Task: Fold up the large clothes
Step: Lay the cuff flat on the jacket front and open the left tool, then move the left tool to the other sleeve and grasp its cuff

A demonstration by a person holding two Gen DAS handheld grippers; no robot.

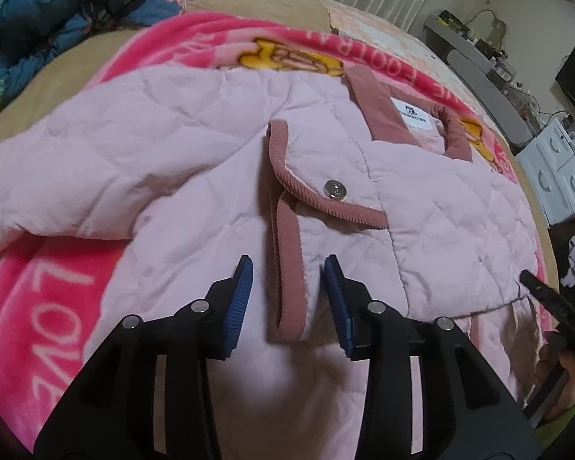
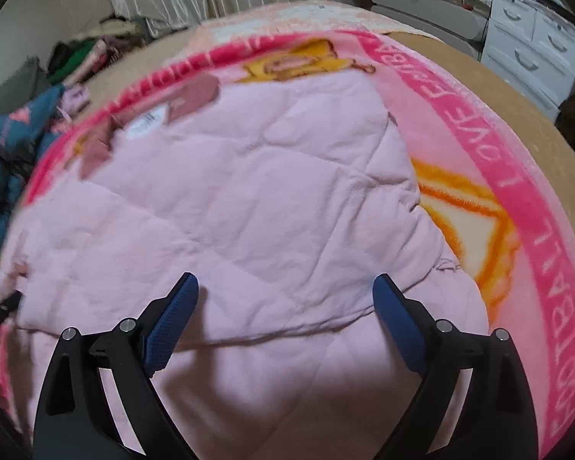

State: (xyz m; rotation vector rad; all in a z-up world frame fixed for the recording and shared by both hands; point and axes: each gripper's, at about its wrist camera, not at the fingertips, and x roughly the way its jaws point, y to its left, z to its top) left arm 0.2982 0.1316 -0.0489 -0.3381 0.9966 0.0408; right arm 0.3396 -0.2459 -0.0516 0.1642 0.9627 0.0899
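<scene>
A pale pink quilted jacket [image 1: 172, 153] lies spread on a bright pink blanket [image 1: 57, 287] on the bed. It has dusty-rose corduroy trim [image 1: 287, 249], a silver snap [image 1: 334, 189] and a collar with a white label [image 1: 410, 113]. My left gripper [image 1: 288, 268] hovers low over the front edge. Its blue pads stand apart on either side of the trim without pressing it. In the right wrist view the jacket [image 2: 249, 191] fills the middle. My right gripper [image 2: 285, 283] stands wide open just above the quilted cloth, holding nothing. A black finger [image 1: 544, 291] of it shows at the right edge.
Blue patterned bedding [image 1: 38, 11] is heaped at the far left of the bed. White drawers [image 2: 533, 46] and a grey shelf [image 1: 479, 73] stand beyond the bed's right side. A pile of clothes [image 2: 84, 53] lies by the curtain. The blanket [image 2: 517, 191] extends right of the jacket.
</scene>
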